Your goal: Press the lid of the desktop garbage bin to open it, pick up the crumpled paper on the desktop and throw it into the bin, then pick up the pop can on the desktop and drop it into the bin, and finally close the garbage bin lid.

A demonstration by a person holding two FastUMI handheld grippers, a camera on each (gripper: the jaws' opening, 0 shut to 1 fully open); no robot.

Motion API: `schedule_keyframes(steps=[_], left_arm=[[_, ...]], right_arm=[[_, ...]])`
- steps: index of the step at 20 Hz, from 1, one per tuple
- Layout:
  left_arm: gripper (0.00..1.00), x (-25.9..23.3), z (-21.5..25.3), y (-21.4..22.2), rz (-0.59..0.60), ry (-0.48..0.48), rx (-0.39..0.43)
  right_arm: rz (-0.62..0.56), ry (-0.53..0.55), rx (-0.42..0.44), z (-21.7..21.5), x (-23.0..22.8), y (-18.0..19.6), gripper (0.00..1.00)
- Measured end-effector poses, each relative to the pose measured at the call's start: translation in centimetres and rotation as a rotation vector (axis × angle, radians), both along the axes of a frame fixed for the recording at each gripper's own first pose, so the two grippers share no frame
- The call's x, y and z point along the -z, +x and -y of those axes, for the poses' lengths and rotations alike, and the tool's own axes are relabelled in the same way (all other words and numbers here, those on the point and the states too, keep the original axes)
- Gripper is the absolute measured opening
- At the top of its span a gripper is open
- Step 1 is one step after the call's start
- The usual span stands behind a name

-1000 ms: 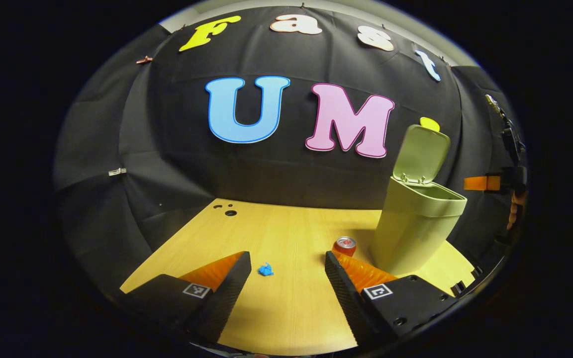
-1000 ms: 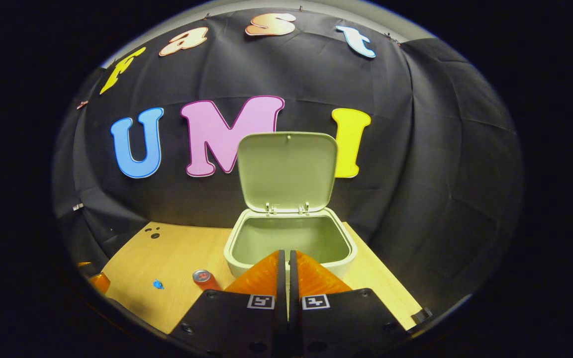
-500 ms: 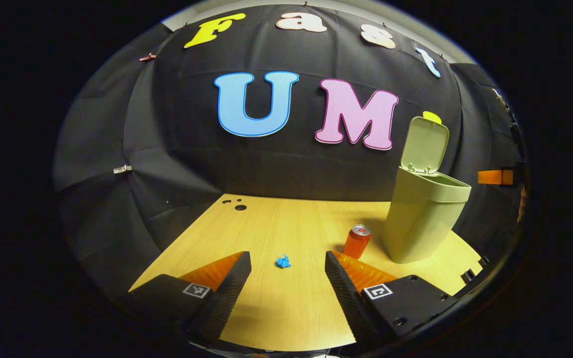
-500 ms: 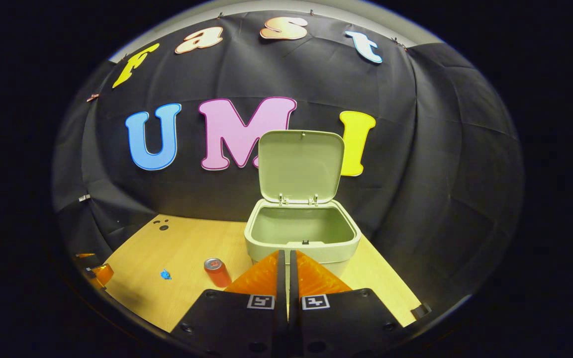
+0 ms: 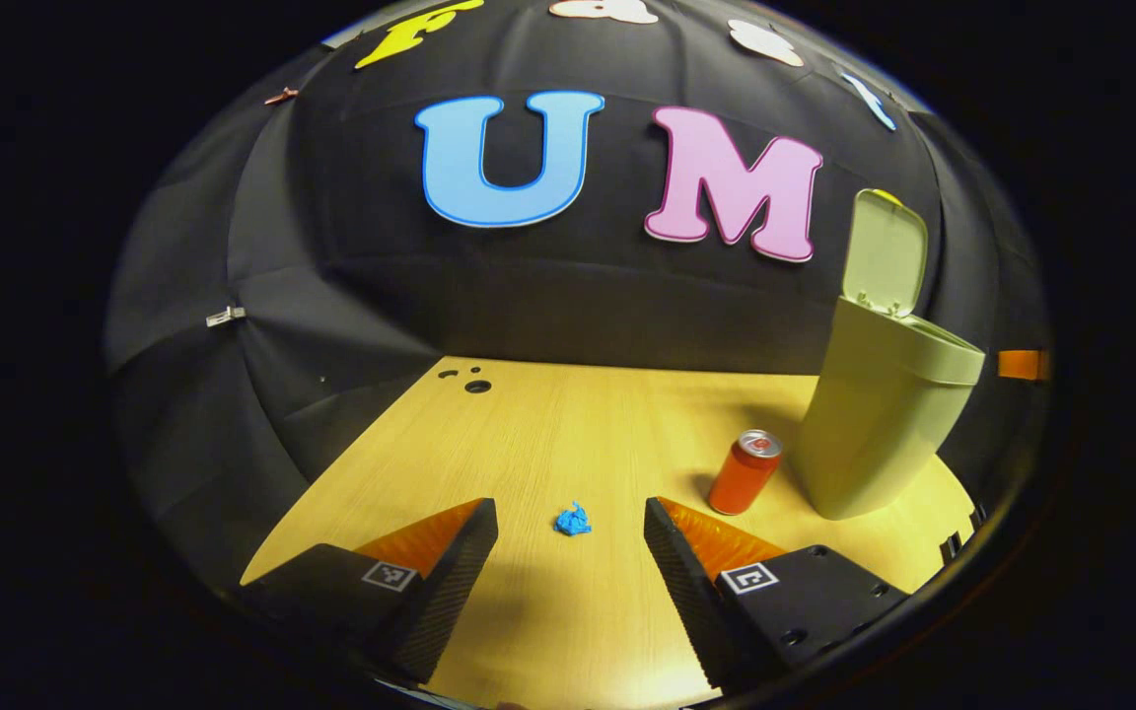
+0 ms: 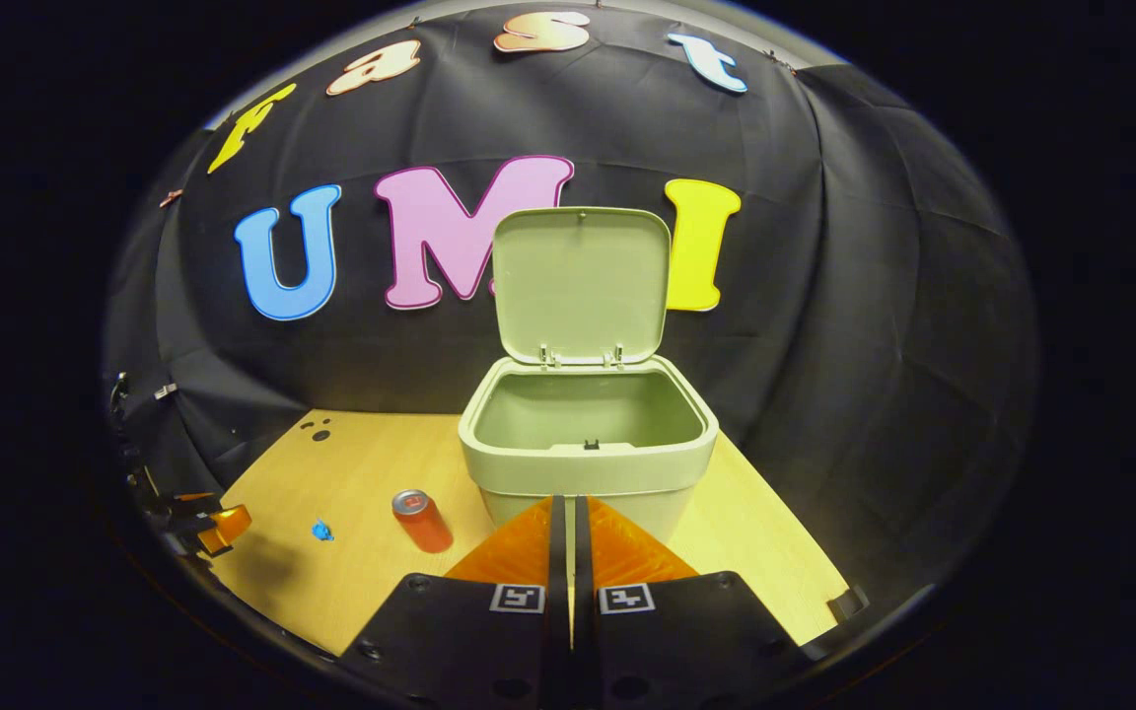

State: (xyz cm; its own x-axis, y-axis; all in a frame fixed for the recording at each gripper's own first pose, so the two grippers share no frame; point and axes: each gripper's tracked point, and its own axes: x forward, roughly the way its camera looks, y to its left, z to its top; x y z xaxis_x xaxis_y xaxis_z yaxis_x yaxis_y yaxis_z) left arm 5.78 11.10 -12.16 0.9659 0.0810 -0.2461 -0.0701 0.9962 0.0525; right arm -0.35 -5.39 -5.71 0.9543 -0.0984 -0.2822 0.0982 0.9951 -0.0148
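A pale wooden desk (image 5: pixel 568 424) stands in a booth hung with black cloth, with two small round holes near its far left corner. At the right of the desk stands the green desktop garbage bin (image 6: pixel 588 459), its lid (image 6: pixel 583 284) swung up on the far hinge and the inside bare as far as it can be seen. Just left of the bin, close but apart from it, stands an upright orange-red pop can (image 5: pixel 745 472). Farther left and nearer lies the small blue crumpled paper (image 5: pixel 573 519), alone on bare wood. The left gripper (image 5: pixel 571 552) hangs low above the desk with its fingers spread wide and holding nothing, the paper lying just beyond the gap between them. The right gripper (image 6: pixel 569 552) points at the front of the bin, its fingers pressed together and empty. The paper looks very light and soft, likely to crush and to slide away under a nudge, so a pinch across its middle, fingers straddling it near the desk, seems best. The can looks light, stiff, smooth and easily toppled; mid-height on the wall suits it.
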Motion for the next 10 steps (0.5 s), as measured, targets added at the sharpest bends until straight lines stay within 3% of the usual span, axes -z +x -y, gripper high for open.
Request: schedule_keyframes(steps=[2, 4, 7, 10], left_arm=[[0.96, 1.0, -0.1, 1.9, -0.031, 0.007, -0.011], [0.96, 2.3, -0.2, 3.7, -0.064, 0.004, -0.019], [0.96, 3.9, 0.0, 5.7, -0.105, -0.009, -0.019], [0.96, 5.9, 0.3, 7.5, -0.147, -0.012, -0.011]], right_arm=[[-0.019, 0.014, 0.011, 0.7, 0.9, 0.3, 0.08], [-0.036, 0.055, 0.012, 1.0, 1.9, 0.6, 0.25], [-0.073, 0.068, 0.003, 1.2, 3.4, 0.7, 0.83], [-0.109, 0.048, 0.012, 1.9, 4.7, 0.7, 0.93]])
